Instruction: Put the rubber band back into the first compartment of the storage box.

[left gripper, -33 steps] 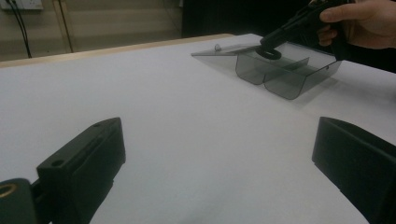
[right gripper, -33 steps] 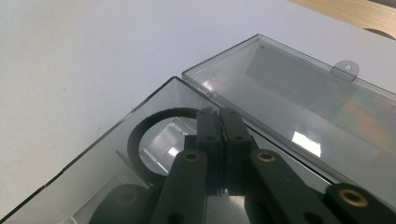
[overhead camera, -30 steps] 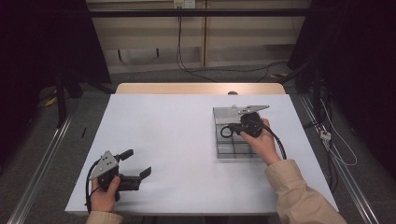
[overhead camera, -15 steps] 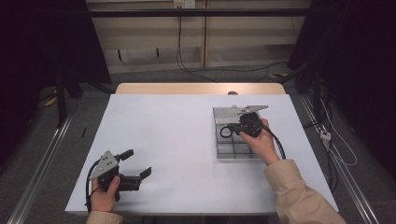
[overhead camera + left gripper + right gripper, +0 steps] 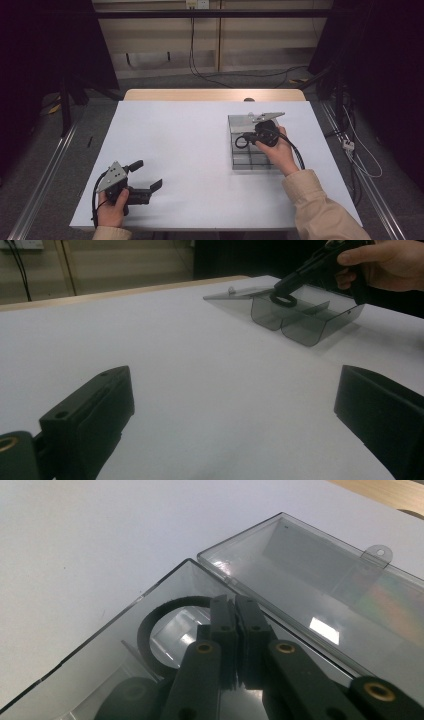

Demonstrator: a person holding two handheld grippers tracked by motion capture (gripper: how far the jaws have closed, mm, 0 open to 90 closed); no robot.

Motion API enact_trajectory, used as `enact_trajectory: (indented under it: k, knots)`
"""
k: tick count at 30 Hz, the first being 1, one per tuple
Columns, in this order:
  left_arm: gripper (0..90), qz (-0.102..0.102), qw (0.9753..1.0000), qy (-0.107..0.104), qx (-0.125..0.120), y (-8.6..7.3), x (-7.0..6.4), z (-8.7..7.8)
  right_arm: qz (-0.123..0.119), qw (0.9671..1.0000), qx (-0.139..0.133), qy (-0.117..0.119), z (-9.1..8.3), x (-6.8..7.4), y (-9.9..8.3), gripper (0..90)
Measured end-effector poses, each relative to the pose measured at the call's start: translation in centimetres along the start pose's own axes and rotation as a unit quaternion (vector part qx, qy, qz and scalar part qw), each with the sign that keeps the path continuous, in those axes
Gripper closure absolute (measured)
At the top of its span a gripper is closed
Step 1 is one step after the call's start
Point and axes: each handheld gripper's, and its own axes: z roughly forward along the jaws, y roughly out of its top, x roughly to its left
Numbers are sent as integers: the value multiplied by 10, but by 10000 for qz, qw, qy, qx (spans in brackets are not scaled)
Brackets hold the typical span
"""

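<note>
The right tongs (image 5: pixel 235 630) are pressed together on a black ring (image 5: pixel 150 630), pinching its band over a compartment of the clear smoky box (image 5: pixel 250 162), which sits on the bench at about three o'clock from centre, lid (image 5: pixel 320 585) lying flat open on its far side. The step in hand looks like carrying the ring into or out of that compartment; which of the two cannot be told. Either way, it would go best with the grip kept firm on the band, the ring held clear of the thin plastic dividers and walls, and the travel kept straight up or down so the light box is not dragged or tipped; the lid hinge beside the jaws is the likeliest snag. A second dark round piece (image 5: pixel 125 697) lies lower in the box, too blurred to name. The left tongs (image 5: pixel 145 180) rest at about seven o'clock, jaws spread wide and holding nothing, well apart from the box. The bench (image 5: pixel 190 150) is a plain white sheet with a wooden edge at twelve o'clock. Beyond it are a grey floor, trailing cables, a pale wall and dark curtains on either side.
</note>
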Motion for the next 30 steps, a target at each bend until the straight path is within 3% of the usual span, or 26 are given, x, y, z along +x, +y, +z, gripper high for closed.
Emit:
enact_trajectory:
  k: [30]
  knots:
    - [24, 0, 10000, -11, 33, -1, 0, 1, -176, 9998, 104, 70, 5, -1, 1, 873]
